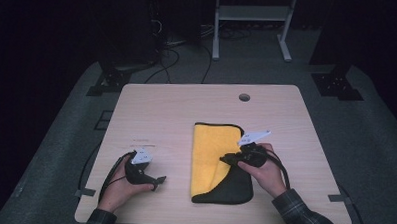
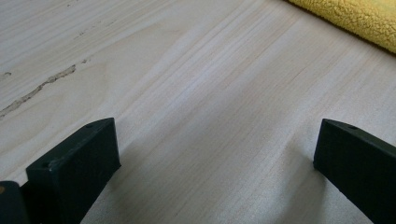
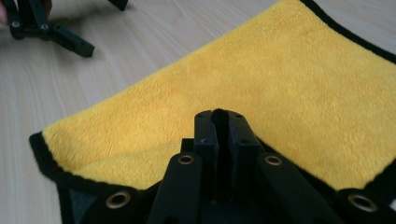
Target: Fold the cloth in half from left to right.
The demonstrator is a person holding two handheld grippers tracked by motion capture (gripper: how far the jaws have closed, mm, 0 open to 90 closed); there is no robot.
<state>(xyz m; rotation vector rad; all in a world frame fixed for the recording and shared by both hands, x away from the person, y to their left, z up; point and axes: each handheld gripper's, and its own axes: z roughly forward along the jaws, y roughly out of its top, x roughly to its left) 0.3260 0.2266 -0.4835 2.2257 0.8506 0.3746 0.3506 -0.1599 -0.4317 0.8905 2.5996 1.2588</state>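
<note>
Wooden table [image 1: 151,110], one yellow cloth [image 1: 210,152], two grippers

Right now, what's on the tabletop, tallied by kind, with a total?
Cloths: 1, the yellow cloth with black edging, partly folded over.
Handheld grippers: 2, the left gripper resting open on the bare table, the right gripper with jaws together over the cloth.
Total: 3
</note>
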